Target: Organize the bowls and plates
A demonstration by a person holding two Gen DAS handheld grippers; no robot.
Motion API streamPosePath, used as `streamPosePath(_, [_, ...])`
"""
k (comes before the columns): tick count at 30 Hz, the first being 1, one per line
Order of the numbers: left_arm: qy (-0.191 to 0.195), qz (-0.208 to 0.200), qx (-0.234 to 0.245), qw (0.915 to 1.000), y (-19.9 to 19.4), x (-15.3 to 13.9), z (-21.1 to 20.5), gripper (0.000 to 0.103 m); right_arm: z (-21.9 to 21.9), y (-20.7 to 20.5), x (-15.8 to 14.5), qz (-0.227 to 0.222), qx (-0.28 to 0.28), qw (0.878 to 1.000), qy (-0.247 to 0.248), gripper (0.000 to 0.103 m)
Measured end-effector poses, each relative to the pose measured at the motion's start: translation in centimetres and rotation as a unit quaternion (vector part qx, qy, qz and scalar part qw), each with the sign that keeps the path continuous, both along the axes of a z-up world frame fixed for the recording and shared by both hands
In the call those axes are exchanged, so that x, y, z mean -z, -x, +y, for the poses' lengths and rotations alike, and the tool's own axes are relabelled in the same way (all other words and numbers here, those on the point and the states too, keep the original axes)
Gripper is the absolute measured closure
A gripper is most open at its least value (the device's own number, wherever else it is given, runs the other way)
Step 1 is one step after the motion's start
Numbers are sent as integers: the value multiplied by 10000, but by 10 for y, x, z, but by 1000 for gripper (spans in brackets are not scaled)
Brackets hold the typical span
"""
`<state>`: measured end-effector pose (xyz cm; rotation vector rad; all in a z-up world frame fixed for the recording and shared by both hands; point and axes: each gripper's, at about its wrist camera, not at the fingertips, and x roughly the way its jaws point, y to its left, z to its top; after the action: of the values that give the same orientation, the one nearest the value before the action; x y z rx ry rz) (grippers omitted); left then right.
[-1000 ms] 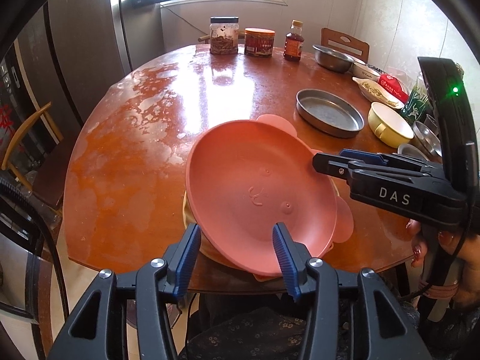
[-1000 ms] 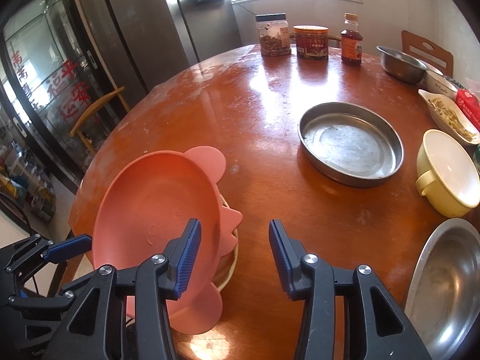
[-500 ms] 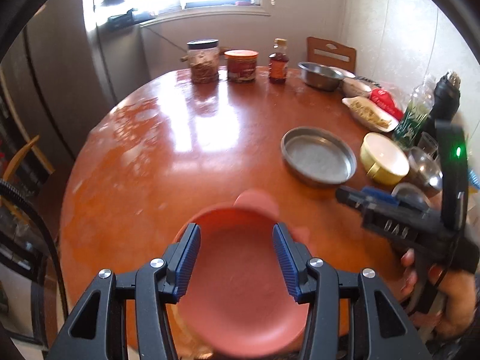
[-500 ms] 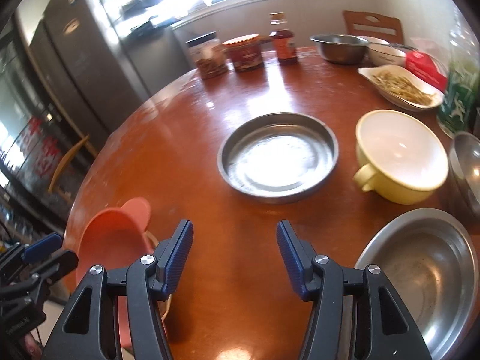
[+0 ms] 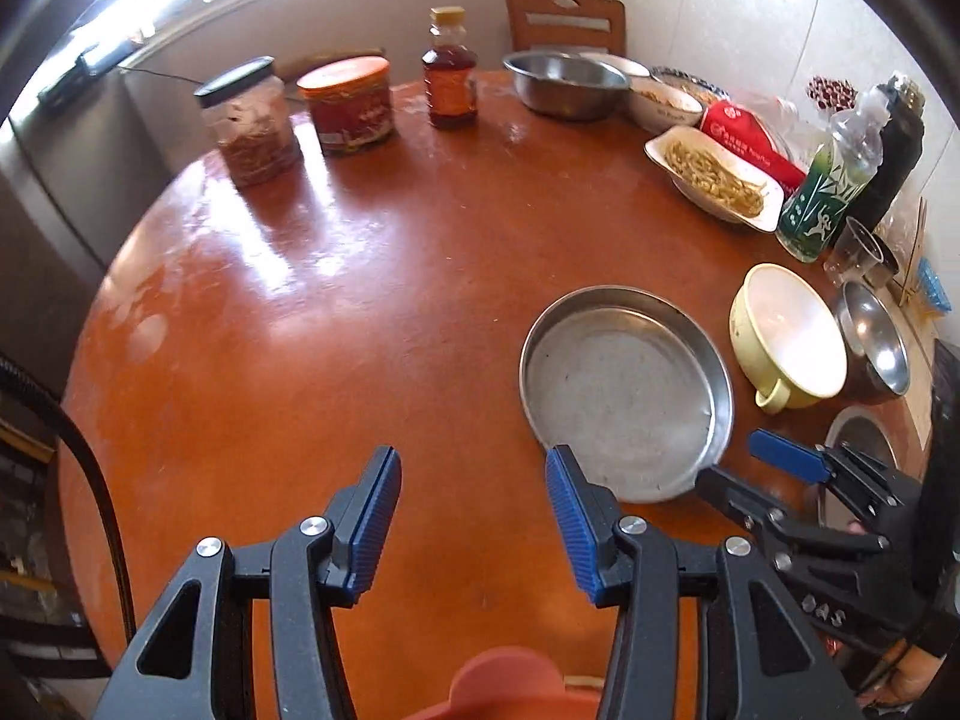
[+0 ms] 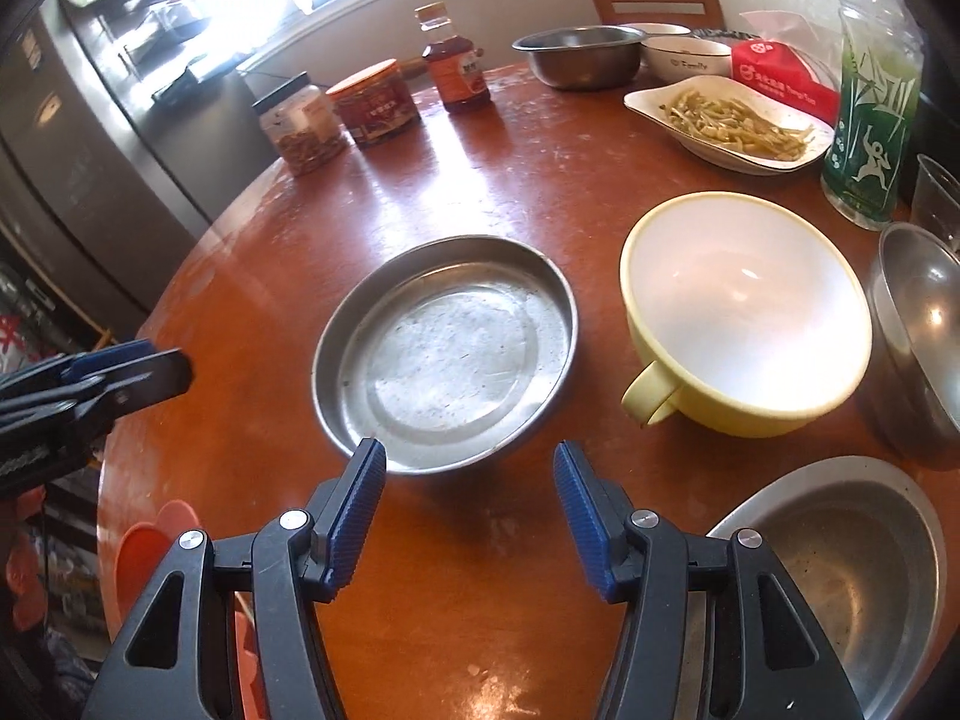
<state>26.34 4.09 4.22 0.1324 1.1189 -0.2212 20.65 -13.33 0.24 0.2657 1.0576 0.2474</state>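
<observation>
A round steel pan (image 5: 624, 390) sits on the brown table, also in the right wrist view (image 6: 447, 354). A yellow handled bowl (image 6: 750, 312) stands to its right (image 5: 786, 336). The pink animal plate (image 5: 510, 690) lies at the table's near edge, below my left gripper, and shows at lower left in the right wrist view (image 6: 153, 546). My left gripper (image 5: 474, 522) is open and empty over bare table. My right gripper (image 6: 471, 516) is open and empty just short of the pan's near rim; it also shows in the left wrist view (image 5: 750, 468).
Steel bowls sit at the right (image 6: 840, 576) (image 6: 924, 336) and far back (image 5: 564, 84). Jars (image 5: 252, 120) (image 5: 351, 102) and a sauce bottle (image 5: 449, 69) stand at the back. A dish of food (image 5: 714, 177), a green bottle (image 5: 831, 192) and a cup (image 5: 855, 249) line the right edge.
Both grippers have moved forward and right, away from the pink plate toward the steel pan. The plate has dropped to the bottom edge of the views. Both stay open.
</observation>
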Motion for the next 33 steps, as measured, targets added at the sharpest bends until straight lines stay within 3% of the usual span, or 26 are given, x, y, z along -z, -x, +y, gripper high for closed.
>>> streamPosePath(6, [-61,449,333,9984,-33,36,-24,53,0,-11,4,103,160,9997,154,42])
streamPosePath(13, [-101,809,392,9959,-52,61,-35,55,0,-16,-1,67,163,9998,125,41])
streamPosePath(20, [-226,742,455,9959,-46,62,-33,73,5,-22,0,117,119,9997,155,41])
streamPosePath(33, [-101,794,192,9966,-17,60,19,76,25,-17,-2,33,-140,9998,163,41])
